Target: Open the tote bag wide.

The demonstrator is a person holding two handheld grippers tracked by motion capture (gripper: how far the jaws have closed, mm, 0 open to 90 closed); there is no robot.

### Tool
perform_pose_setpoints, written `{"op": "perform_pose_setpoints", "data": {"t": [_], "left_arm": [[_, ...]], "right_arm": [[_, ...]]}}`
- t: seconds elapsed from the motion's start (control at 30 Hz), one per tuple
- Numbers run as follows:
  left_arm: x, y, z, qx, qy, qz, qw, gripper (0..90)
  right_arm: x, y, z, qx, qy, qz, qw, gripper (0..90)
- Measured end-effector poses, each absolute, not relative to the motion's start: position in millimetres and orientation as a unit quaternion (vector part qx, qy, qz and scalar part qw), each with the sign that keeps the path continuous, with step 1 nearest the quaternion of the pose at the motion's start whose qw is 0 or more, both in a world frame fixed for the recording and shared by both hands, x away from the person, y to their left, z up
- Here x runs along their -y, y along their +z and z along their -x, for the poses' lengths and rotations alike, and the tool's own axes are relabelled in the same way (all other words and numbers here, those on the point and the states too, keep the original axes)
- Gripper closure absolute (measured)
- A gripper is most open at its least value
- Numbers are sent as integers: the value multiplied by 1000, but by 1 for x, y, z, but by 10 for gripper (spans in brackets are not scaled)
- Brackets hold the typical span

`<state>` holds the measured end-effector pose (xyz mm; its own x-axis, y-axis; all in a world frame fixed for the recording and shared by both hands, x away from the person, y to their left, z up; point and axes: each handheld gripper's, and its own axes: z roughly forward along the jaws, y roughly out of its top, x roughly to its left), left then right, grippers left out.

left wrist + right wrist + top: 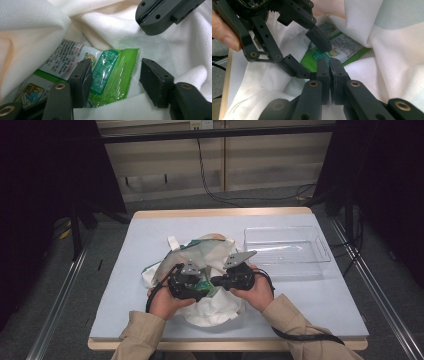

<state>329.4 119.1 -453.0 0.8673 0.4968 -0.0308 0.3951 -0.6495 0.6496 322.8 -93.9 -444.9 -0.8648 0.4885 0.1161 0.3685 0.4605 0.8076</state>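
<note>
Lying in the folds of a white cloth bag near the front middle of the desk is a green snack packet, its printed white-and-green face turned up. Cloth covers one end of the packet, while its sealed green end pokes out into the open.

Both hands meet over the bag in the high view, forearms in tan sleeves coming in from the bottom edge. The left hand-held gripper has its jaws partly apart, and they straddle the green end of the packet. In the left gripper view one pad rests at the packet's printed edge and the other stands clear of it on the cloth, so the jaws do not pinch it.

The right hand-held gripper has its jaws pressed tight together. In the right gripper view a thin edge of white cloth seems to sit between the pads, but I cannot tell for sure that it is clamped. Its tips lie just beside the green packet and close to the left gripper's lower jaw.

A clear plastic tray sits on the right half of the desk, well apart from the bag, beyond the right hand.
</note>
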Motion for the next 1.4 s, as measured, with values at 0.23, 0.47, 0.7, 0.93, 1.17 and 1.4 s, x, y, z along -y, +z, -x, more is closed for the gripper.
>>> {"op": "perform_pose_setpoints", "data": {"t": [0.23, 0.47, 0.7, 0.93, 1.17, 1.4], "left_arm": [[-116, -454, -329, -242, 62, -905, 345, 373], [-115, -454, -330, -246, 71, -908, 332, 465], [-117, -453, -331, -254, 73, -906, 331, 701], [-117, -451, -332, -258, 70, -907, 326, 890], [-123, -438, -333, -282, 65, -891, 350, 900], [-132, -416, -335, -295, 71, -876, 375, 900]], "right_arm": [[95, -446, -324, -850, 456, -253, 69, 878], [96, -447, -325, -849, 457, -258, 66, 880], [97, -446, -326, -848, 456, -260, 67, 879], [97, -446, -326, -848, 457, -261, 68, 879], [98, -447, -326, -847, 459, -260, 66, 886], [98, -450, -326, -846, 461, -261, 59, 894]]}}
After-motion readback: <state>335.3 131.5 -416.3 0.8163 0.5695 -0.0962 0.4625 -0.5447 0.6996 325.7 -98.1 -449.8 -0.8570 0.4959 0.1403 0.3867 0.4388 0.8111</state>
